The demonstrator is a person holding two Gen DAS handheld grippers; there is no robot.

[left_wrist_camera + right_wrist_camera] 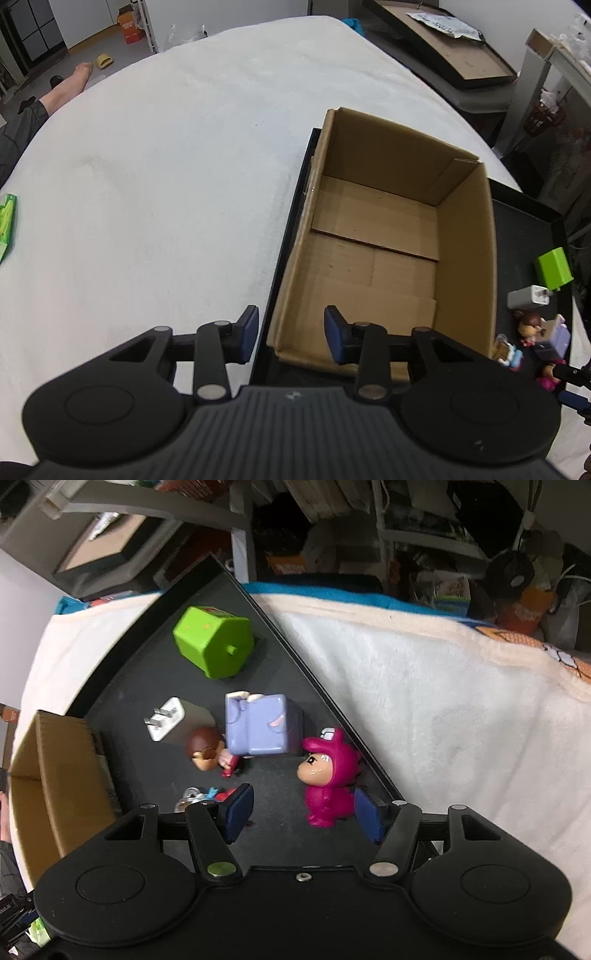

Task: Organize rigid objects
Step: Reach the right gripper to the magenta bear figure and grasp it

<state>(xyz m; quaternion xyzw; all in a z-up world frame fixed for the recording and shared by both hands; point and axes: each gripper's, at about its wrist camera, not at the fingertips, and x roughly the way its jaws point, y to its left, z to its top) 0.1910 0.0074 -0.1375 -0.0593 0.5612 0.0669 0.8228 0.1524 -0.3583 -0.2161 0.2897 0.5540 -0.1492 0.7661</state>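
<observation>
Toys (325,779) on black tray (147,679) — no legible labels.

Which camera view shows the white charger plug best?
The right wrist view: the white charger plug lies on the black tray with both prongs clearly visible. In the left wrist view it is small, near the edge, below the green block.

No text can be read; print on the orange box (129,26) is too blurred.

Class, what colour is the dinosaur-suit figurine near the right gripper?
Magenta pink figurine, clearest in the right wrist view.
</observation>
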